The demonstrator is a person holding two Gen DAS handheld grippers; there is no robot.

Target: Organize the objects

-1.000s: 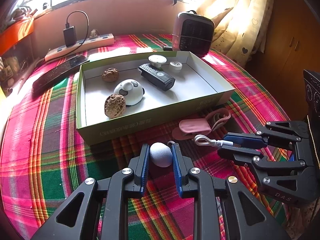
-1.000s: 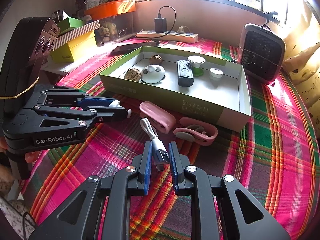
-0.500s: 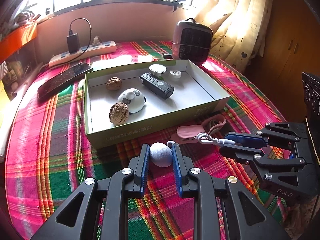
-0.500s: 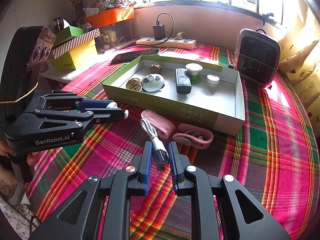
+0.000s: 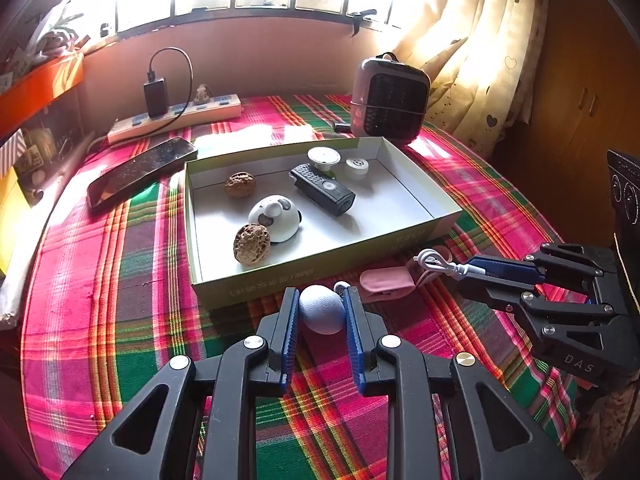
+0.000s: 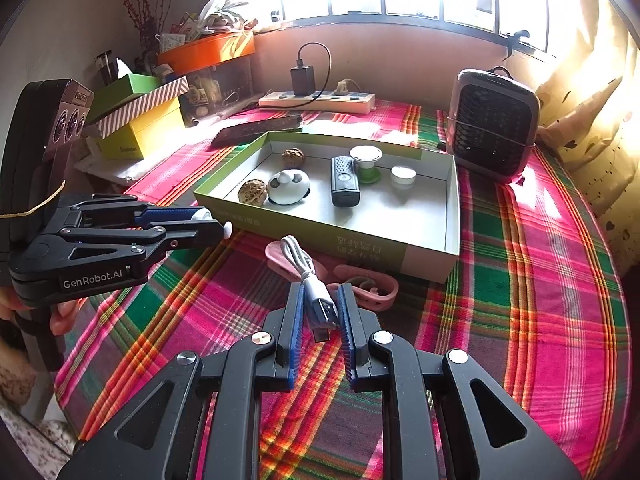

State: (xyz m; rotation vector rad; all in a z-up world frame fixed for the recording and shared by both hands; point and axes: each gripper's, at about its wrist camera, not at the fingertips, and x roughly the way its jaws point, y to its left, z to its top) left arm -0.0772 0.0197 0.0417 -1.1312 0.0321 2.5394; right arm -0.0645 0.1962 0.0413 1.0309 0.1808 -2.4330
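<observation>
My left gripper (image 5: pixel 322 308) is shut on a pale egg-shaped object (image 5: pixel 322 316), just in front of the green-and-white box (image 5: pixel 320 274). From the right wrist view this gripper (image 6: pixel 208 226) reaches in from the left, a white tip showing between its fingers. My right gripper (image 6: pixel 320 310) is shut on the USB plug of a short white cable (image 6: pixel 298 258), whose looped end sticks out ahead. In the left wrist view it (image 5: pixel 480 270) comes in from the right with the cable (image 5: pixel 434 260). The box holds two walnuts (image 5: pixel 251 244), a white round toy (image 5: pixel 274 218), a black device (image 5: pixel 322 190) and white caps.
Two pink clip-like items (image 6: pixel 360 282) lie on the plaid cloth against the box's front wall. Behind the box are a small heater (image 5: pixel 388 100), a power strip with a charger (image 5: pixel 176 118) and a phone (image 5: pixel 140 172). Stacked coloured boxes (image 6: pixel 140 120) stand at the far left.
Both views have tipped up slightly, so the box sits a little lower in the picture. Both grips stay as they were.
</observation>
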